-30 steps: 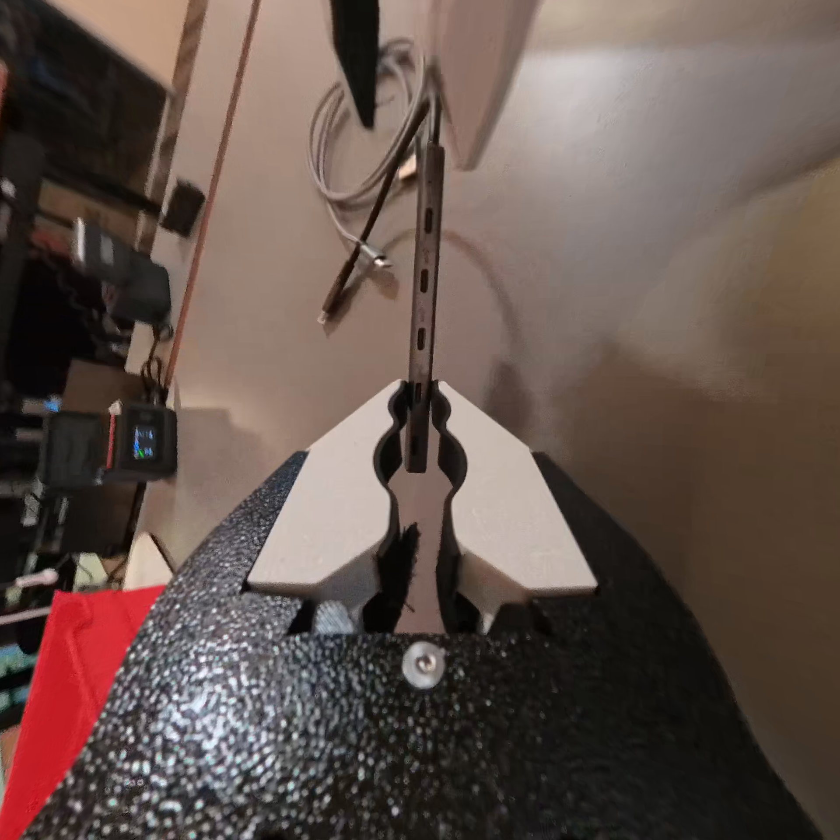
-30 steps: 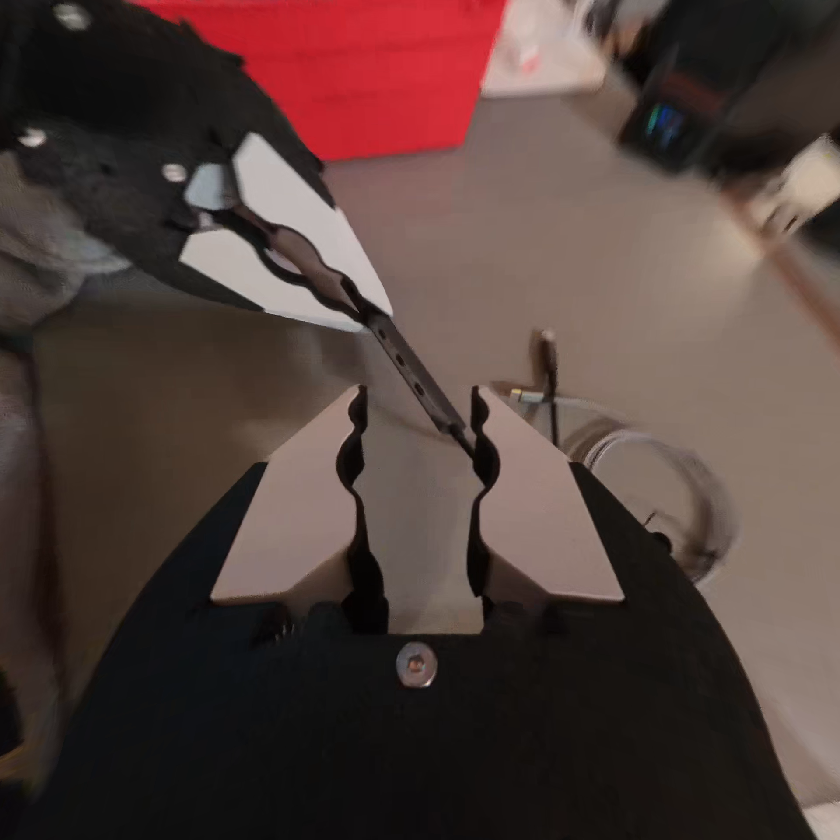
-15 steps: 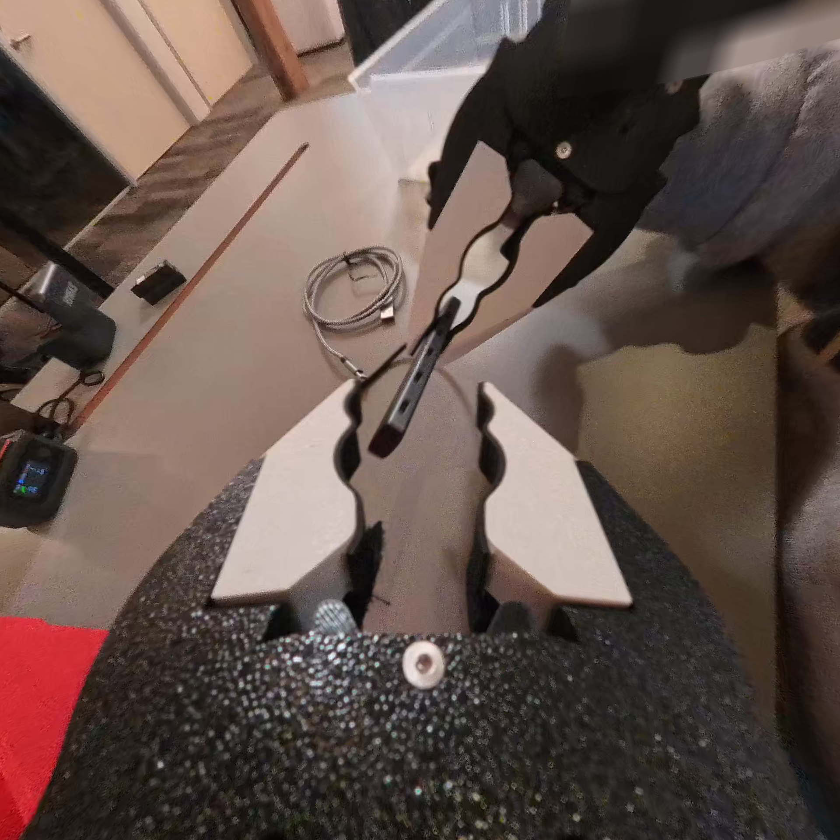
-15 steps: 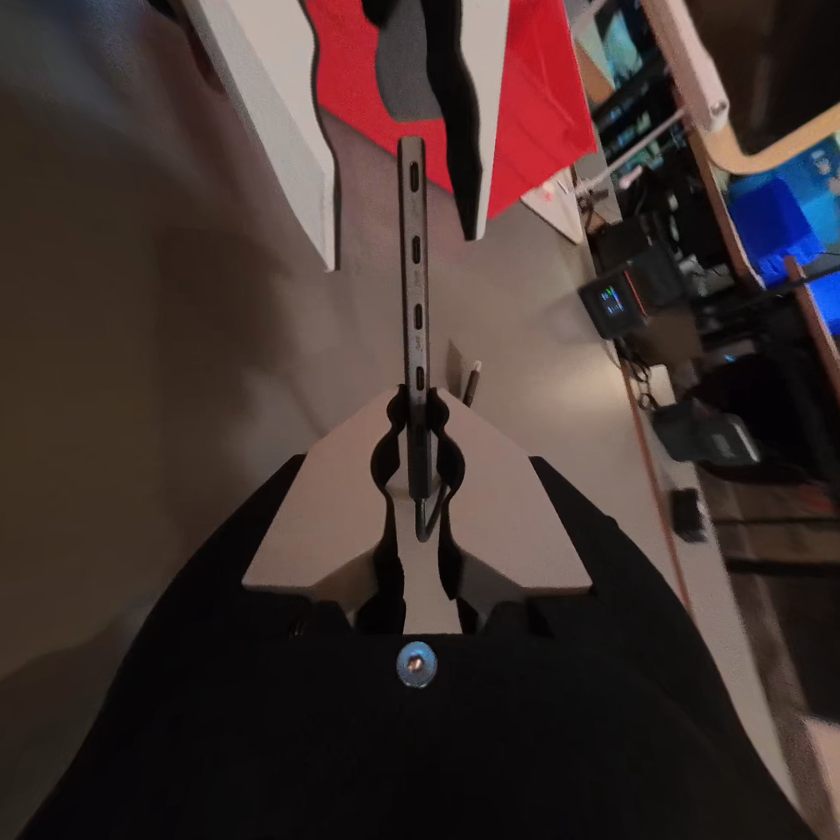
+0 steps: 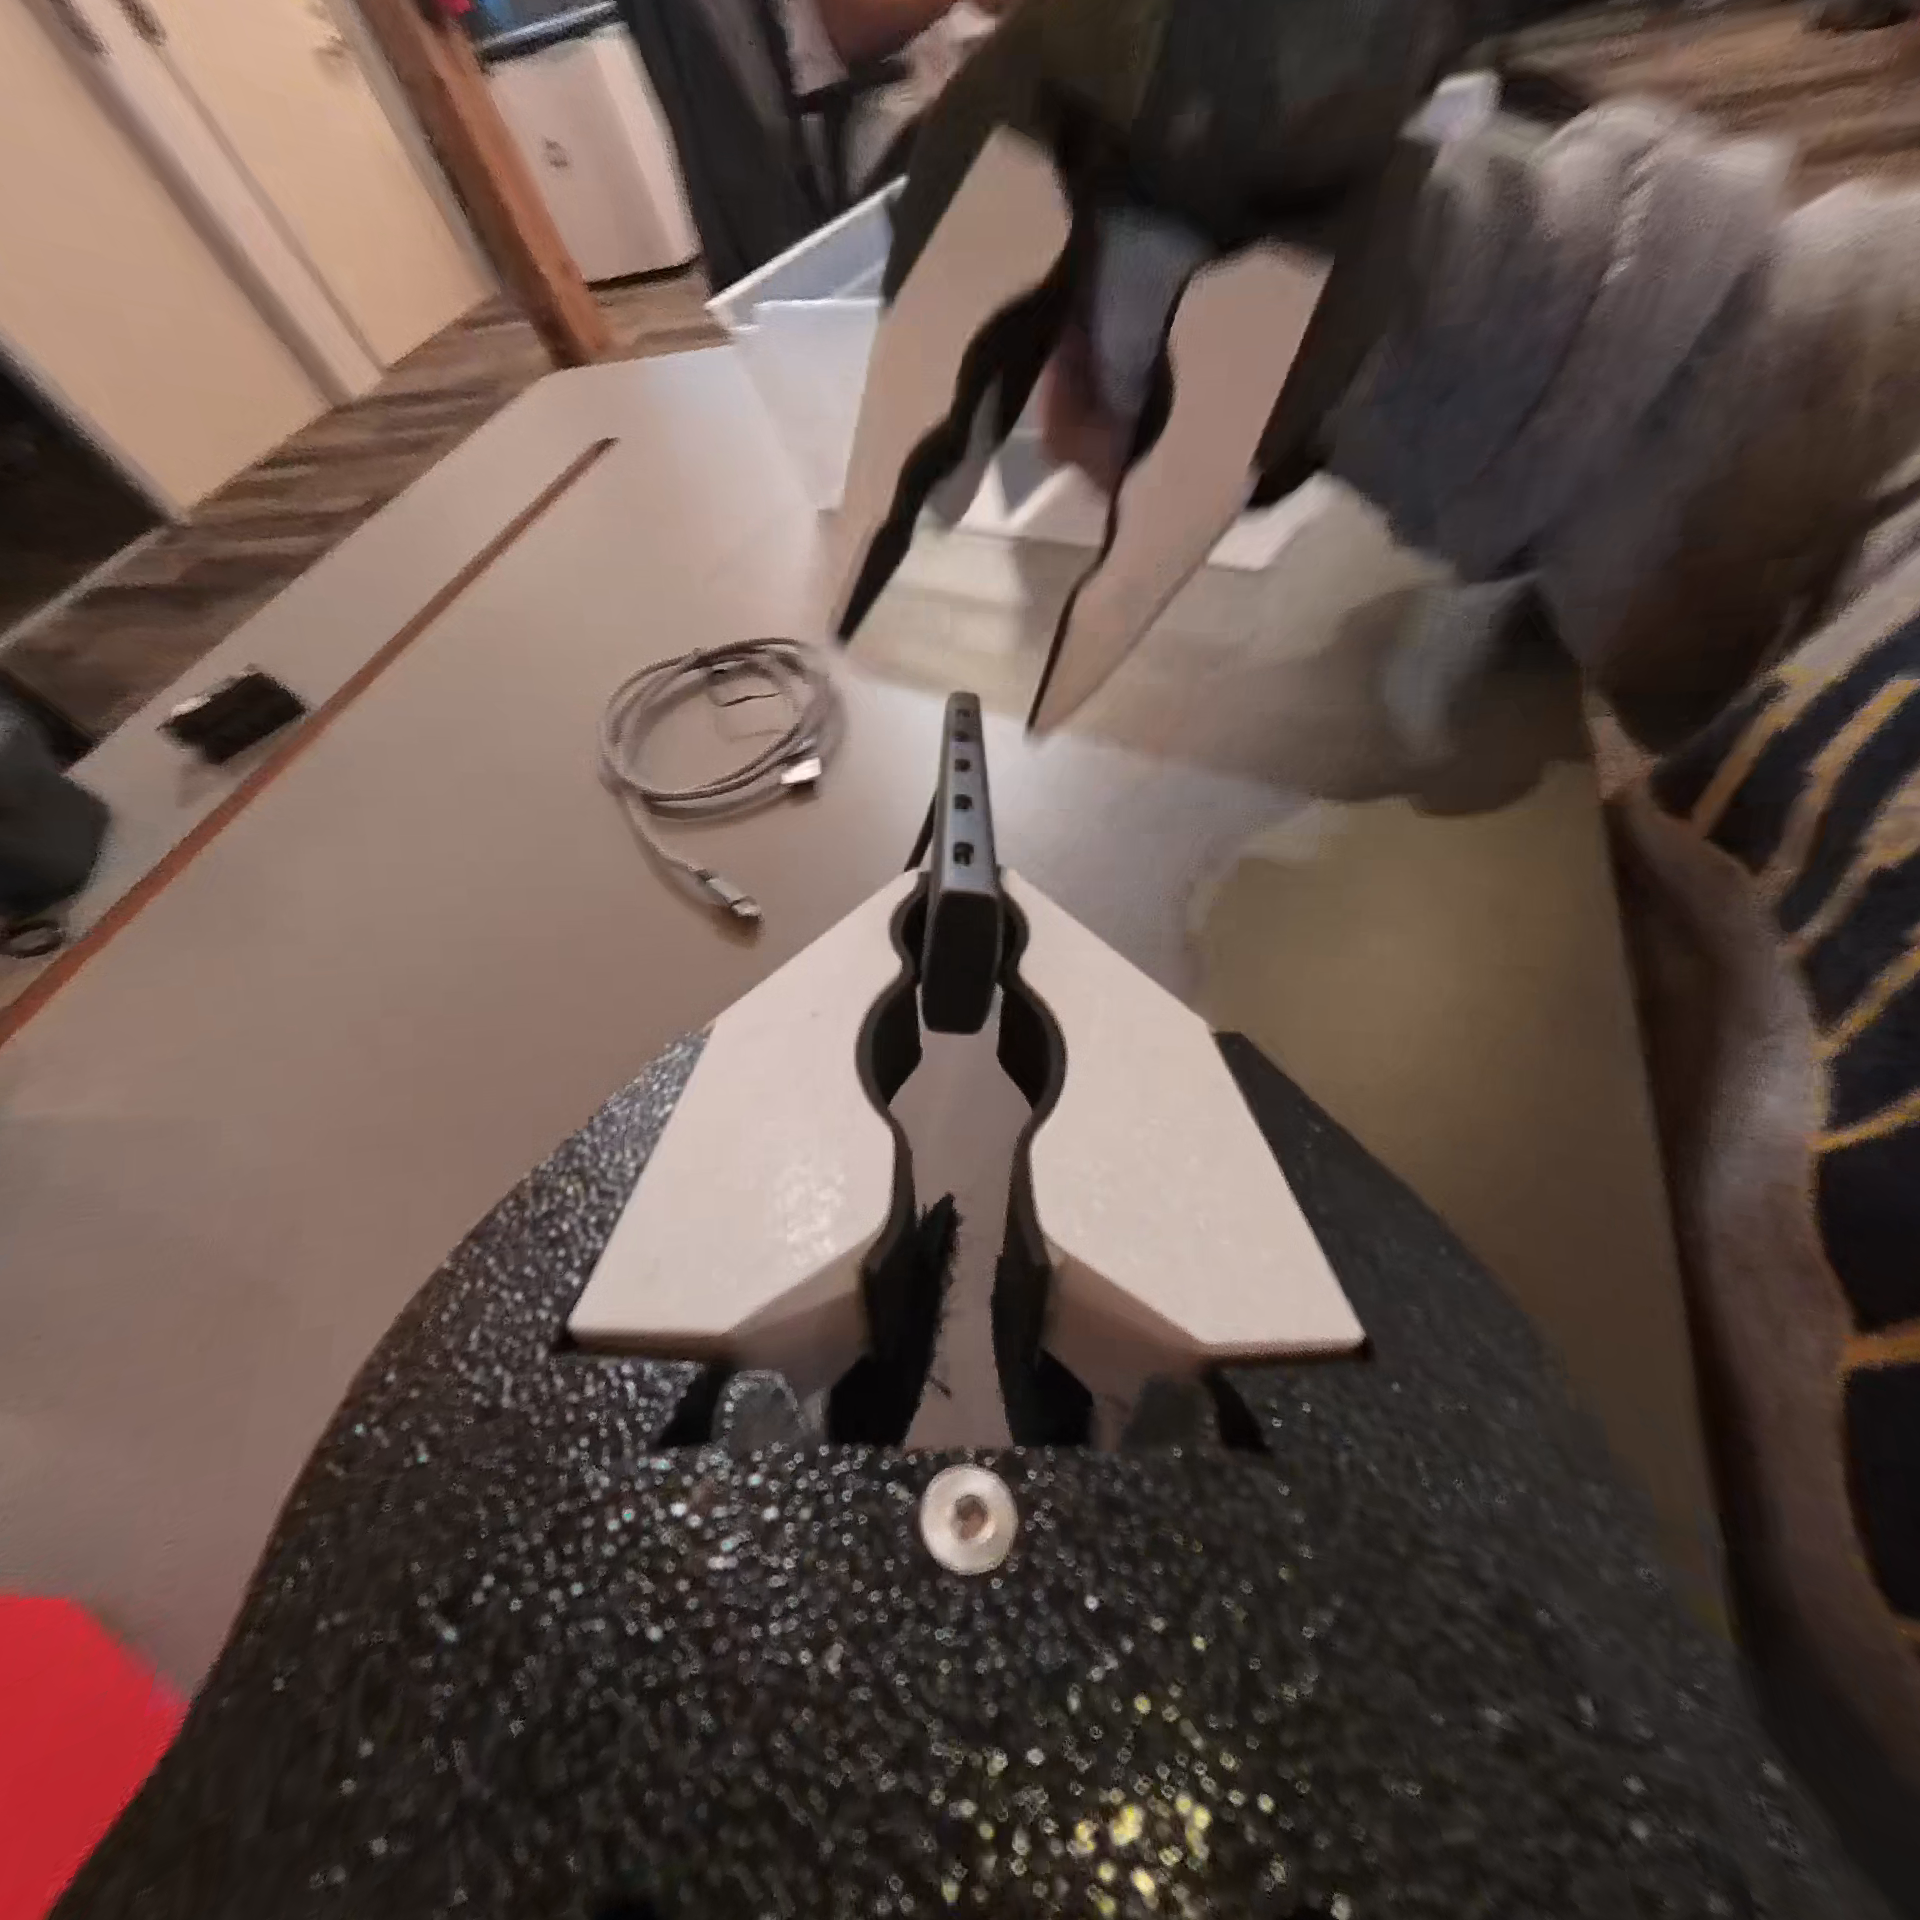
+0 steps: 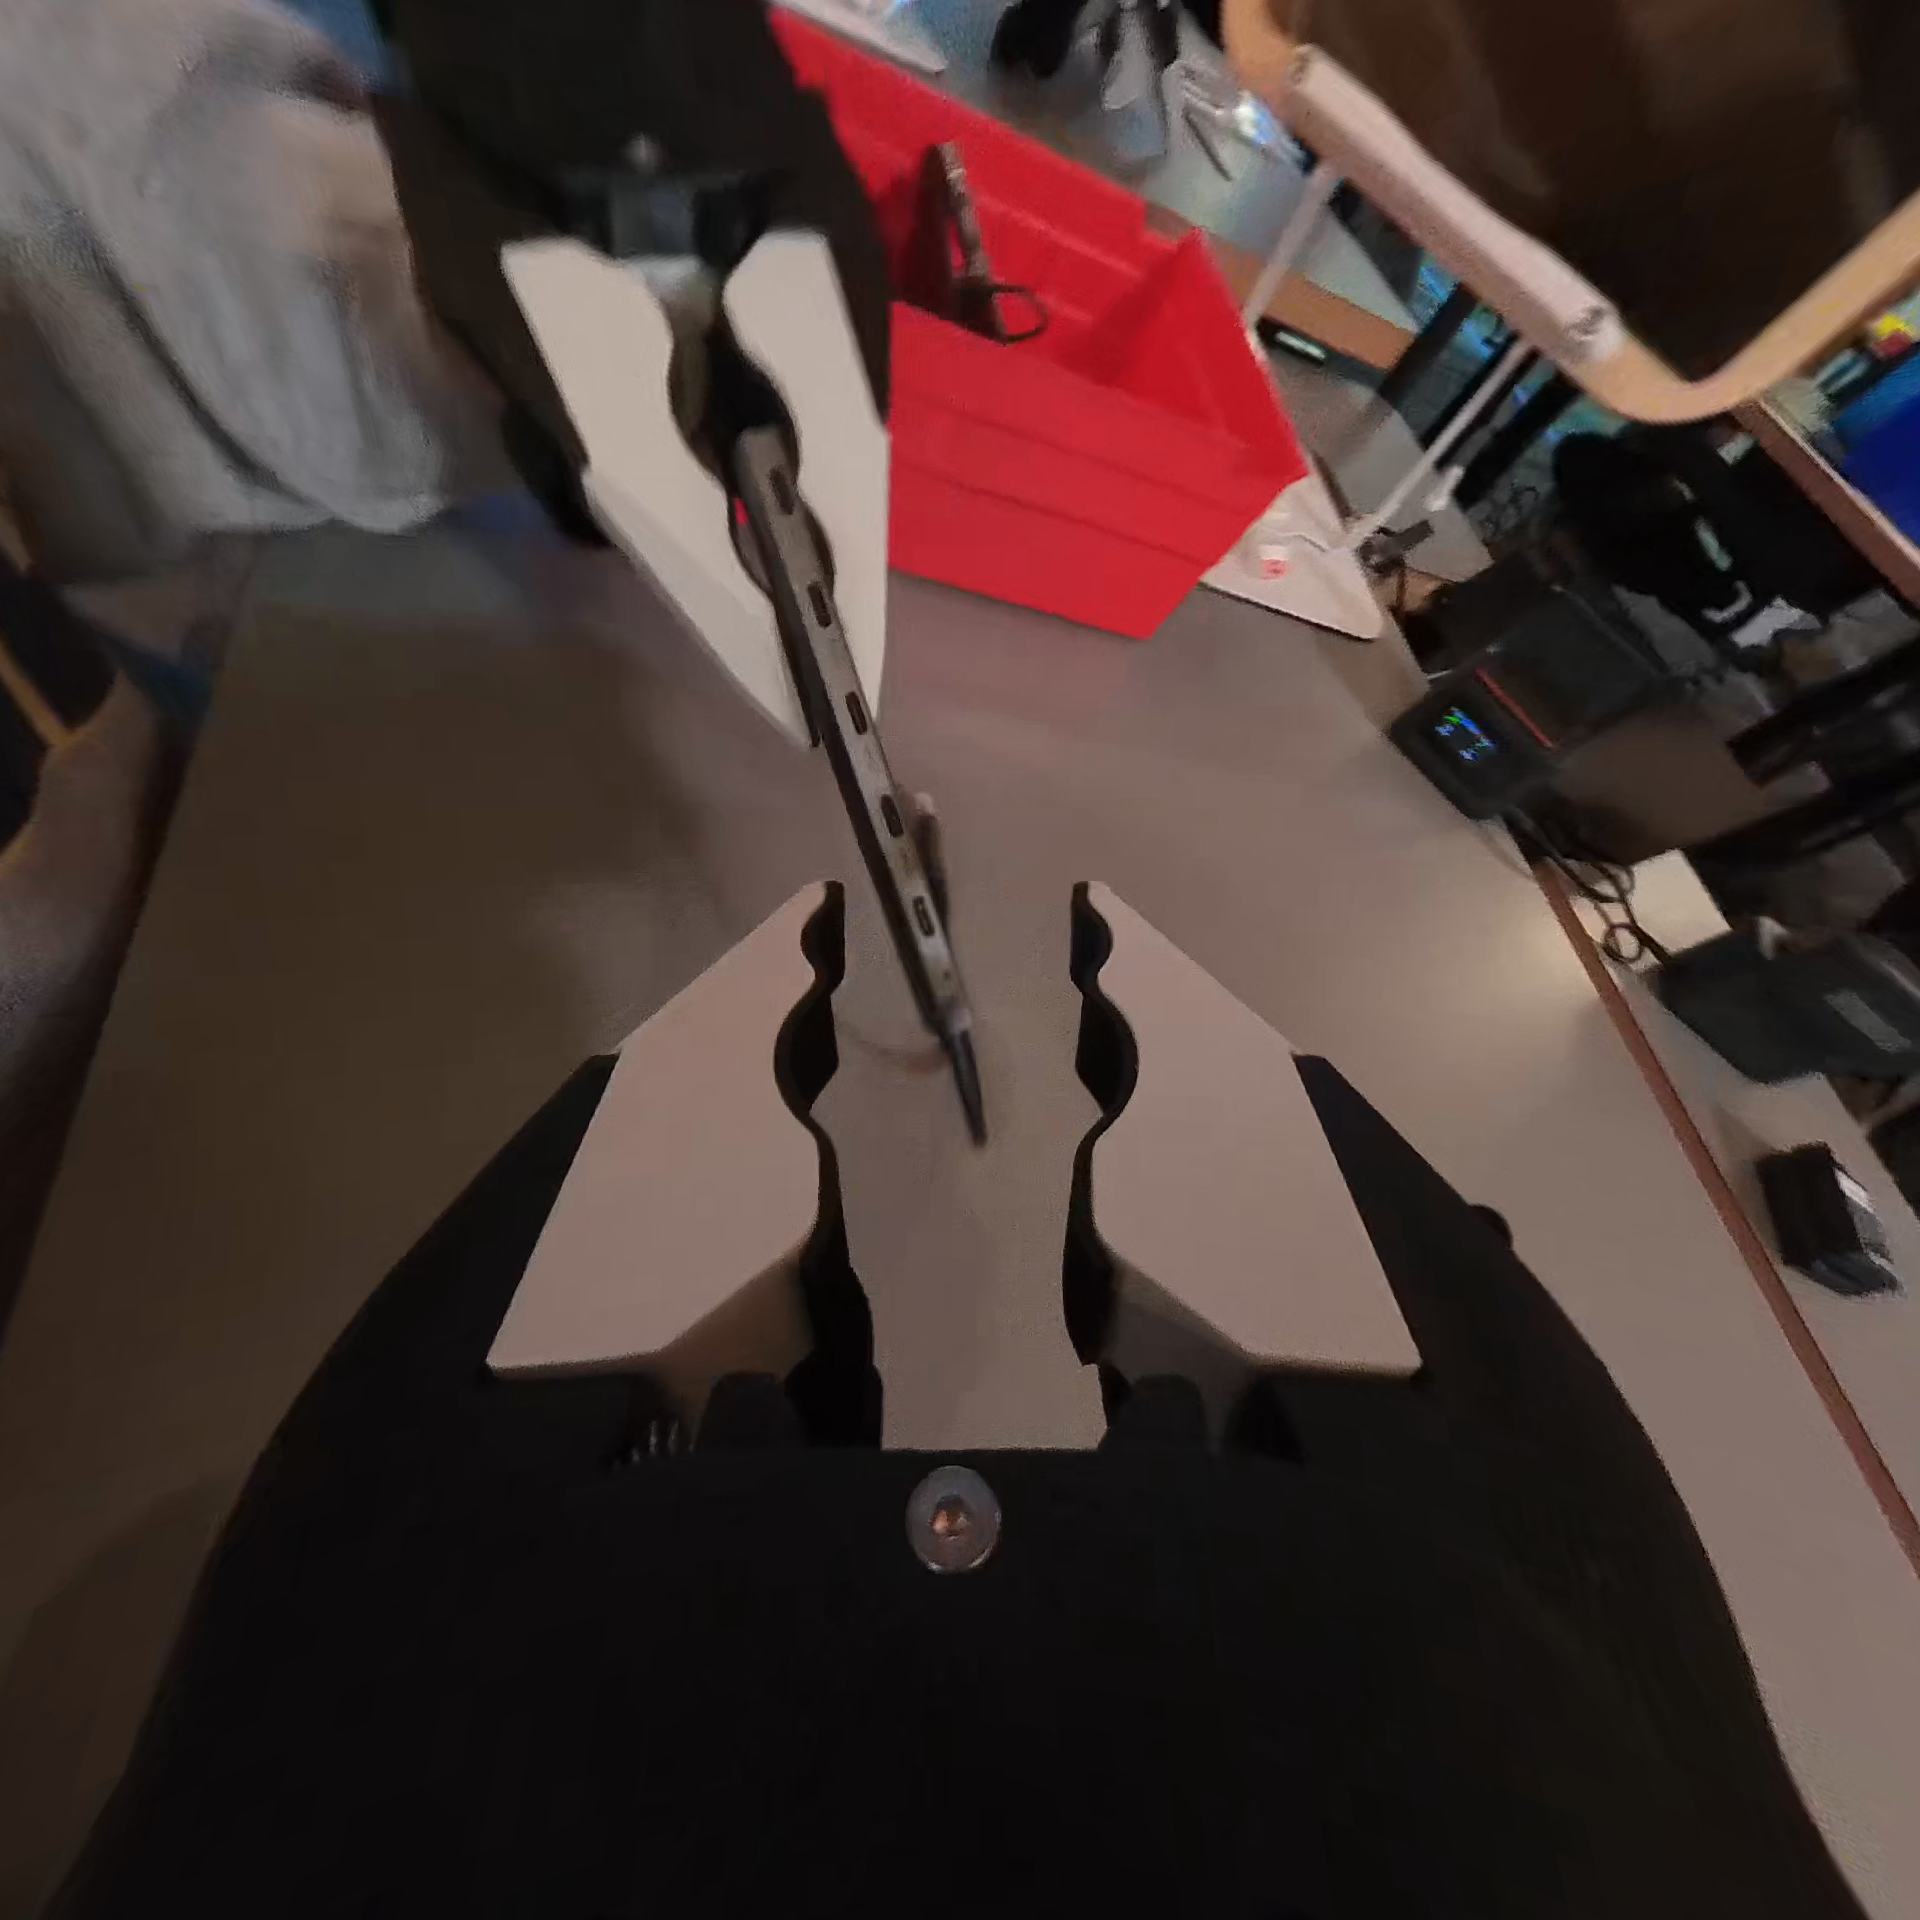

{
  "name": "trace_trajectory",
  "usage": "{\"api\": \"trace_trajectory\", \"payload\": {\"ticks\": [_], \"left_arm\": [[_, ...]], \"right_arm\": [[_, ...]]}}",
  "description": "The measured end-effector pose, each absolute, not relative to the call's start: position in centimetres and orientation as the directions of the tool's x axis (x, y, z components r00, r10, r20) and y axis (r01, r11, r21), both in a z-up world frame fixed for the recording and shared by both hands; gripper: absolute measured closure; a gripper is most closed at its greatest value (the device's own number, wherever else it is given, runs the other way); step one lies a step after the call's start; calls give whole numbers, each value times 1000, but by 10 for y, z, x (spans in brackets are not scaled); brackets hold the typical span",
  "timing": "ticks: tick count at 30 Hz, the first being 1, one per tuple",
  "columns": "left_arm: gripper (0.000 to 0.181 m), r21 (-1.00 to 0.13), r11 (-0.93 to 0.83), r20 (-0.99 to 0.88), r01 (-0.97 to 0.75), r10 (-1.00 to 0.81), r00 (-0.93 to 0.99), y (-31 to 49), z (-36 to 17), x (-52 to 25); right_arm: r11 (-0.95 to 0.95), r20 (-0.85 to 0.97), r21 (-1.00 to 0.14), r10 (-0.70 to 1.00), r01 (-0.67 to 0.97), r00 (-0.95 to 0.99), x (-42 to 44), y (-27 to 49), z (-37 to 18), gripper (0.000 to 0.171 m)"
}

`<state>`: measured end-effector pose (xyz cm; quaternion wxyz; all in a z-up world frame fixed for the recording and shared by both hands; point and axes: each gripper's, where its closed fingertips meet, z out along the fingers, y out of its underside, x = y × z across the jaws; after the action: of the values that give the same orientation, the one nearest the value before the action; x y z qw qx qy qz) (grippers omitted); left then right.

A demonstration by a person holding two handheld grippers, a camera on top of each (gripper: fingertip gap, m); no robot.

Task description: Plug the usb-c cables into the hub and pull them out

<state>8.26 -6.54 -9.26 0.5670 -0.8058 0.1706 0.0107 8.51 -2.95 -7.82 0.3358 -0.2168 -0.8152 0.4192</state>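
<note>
My left gripper is shut on one end of the slim dark usb-c hub, which sticks out forward above the table, its row of ports showing. In the right wrist view the hub runs from the left gripper down into the gap of my right gripper, which is open and not touching it. The right gripper also hangs open just above the hub's far end. A coiled grey usb-c cable lies on the table, unplugged. The hub's own dark tail hangs off its near end.
A red bin stands at the table's far end. A small device with a lit screen and a small black object sit off the table's right side. A white box and a person's grey sleeve are beyond the right gripper. One gripper's finger ends stand about 5 cm off the other's.
Half a second ago the right gripper held the hub and the left was open. Now the left gripper has shut on the hub and the right has let go and opened.
</note>
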Motion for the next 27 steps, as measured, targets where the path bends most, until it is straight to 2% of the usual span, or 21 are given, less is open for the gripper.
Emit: {"api": "trace_trajectory", "payload": {"ticks": [3,7,10,14,19,22,25,27], "left_arm": [[174,-856,-359,-368,-372,-82,926,-64,-97,49],[174,-802,-427,-500,-418,95,861,-59,-108,13],[174,-812,-414,-505,-412,143,851,-58,-114,3],[174,-848,-352,-475,-396,171,863,-62,-107,3],[174,-837,-377,-474,-395,142,869,-59,-118,4],[174,-848,-370,-456,-380,143,879,-59,-119,3],[174,-864,-361,-424,-351,147,894,-59,-119,1],[174,-872,-356,-407,-336,146,902,-60,-119,0]], "right_arm": [[603,379,-785,648,142,-661,77,-10,-63,135],[763,377,-576,565,292,-734,39,18,-79,138],[807,240,-460,514,370,-823,13,36,-114,140],[880,268,-387,392,274,-880,-13,57,-151,140],[843,66,-474,320,252,-945,-9,42,-173,137],[853,-70,-447,267,269,-961,0,45,-182,136],[871,-84,-432,219,233,-972,-2,51,-188,153],[853,-111,-462,215,242,-970,-4,46,-186,155]]}}
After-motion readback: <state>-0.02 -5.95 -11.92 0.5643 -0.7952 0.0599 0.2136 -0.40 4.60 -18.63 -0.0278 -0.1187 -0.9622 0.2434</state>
